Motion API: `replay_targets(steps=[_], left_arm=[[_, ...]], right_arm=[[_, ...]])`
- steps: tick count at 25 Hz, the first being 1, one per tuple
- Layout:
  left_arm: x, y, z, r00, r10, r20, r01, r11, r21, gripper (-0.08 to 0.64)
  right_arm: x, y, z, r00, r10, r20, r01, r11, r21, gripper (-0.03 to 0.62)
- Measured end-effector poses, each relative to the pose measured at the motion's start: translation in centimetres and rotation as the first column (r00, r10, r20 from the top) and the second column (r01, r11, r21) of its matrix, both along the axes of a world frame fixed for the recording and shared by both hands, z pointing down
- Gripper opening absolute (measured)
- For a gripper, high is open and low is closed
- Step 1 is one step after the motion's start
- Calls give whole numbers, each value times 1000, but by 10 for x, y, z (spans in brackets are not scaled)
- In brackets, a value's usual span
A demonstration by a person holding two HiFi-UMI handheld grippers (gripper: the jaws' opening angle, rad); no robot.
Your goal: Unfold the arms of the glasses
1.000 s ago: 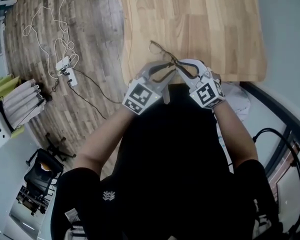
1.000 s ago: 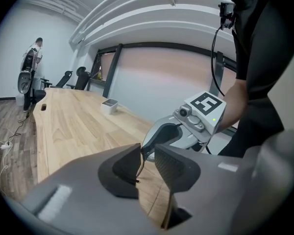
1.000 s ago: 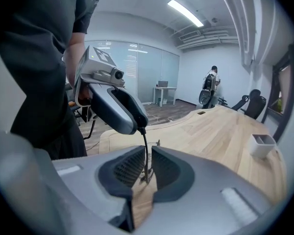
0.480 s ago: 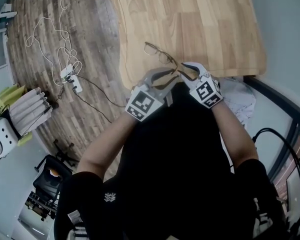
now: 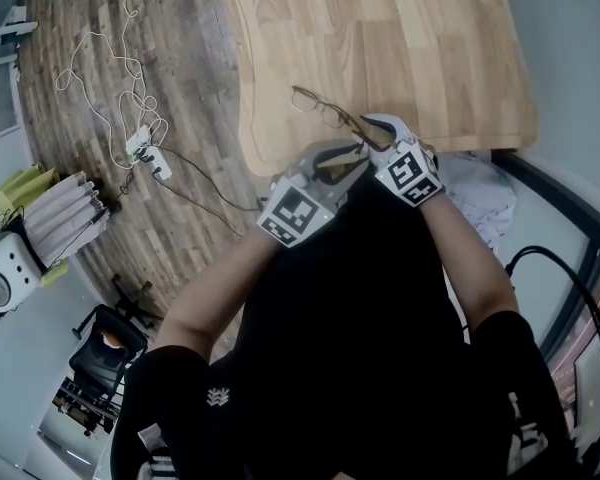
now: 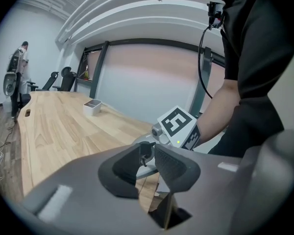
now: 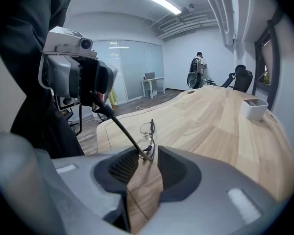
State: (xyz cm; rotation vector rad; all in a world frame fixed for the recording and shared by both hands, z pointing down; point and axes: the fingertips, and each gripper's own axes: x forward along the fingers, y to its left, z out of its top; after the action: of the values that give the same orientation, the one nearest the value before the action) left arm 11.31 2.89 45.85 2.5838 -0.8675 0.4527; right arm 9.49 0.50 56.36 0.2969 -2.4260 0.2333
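Head view first: the glasses [image 5: 320,110] sit at the near edge of the wooden table [image 5: 400,38], close in front of you so both tools can reach. Your left gripper [image 5: 350,156] and right gripper [image 5: 378,133] meet at the frame's near end, clear of the lenses.

Over to the left gripper view; your jaws are pressed together on the dark tip of the temple arm [image 6: 144,153], a thin pinch at the very end. I'd judge that gives you the longest lever for swinging it about its hinge; the right gripper's marker cube sits just beyond, facing you.

Now the right gripper view; these jaws are opening, pads standing apart, with the hinge corner [image 7: 147,153] between them and nothing pressed. The temple arm runs as a straight dark line from that corner up to the left gripper at upper left, angled away from the lenses, so it looks swung out; the lenses stand just past the jaws, over the wood.

My read: this arm is about open and your right tool is releasing the frame; the other arm I can't make out. Mind that left pinch; a tug on so thin a tip could drag the light frame off the edge.
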Motion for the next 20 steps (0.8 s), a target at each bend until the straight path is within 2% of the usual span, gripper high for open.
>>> replay_targets(steps=[7, 14, 18, 20], left_arm=[[-25, -17, 4, 997, -81, 18, 81, 997, 0, 98], [-52, -32, 9, 985, -162, 53, 163, 987, -12, 98], [-74, -45, -3, 970, -234, 66, 234, 972, 8, 93], [-84, -51, -5, 960, -269, 76, 268, 963, 20, 84]], right_arm=[[20, -32, 10, 999, 37, -26, -37, 999, -10, 112], [18, -83, 10, 998, 53, -30, -52, 998, 22, 112], [4, -126, -4, 995, 23, -101, -10, 991, 132, 112], [0, -140, -1, 994, 41, -105, -27, 991, 133, 112]])
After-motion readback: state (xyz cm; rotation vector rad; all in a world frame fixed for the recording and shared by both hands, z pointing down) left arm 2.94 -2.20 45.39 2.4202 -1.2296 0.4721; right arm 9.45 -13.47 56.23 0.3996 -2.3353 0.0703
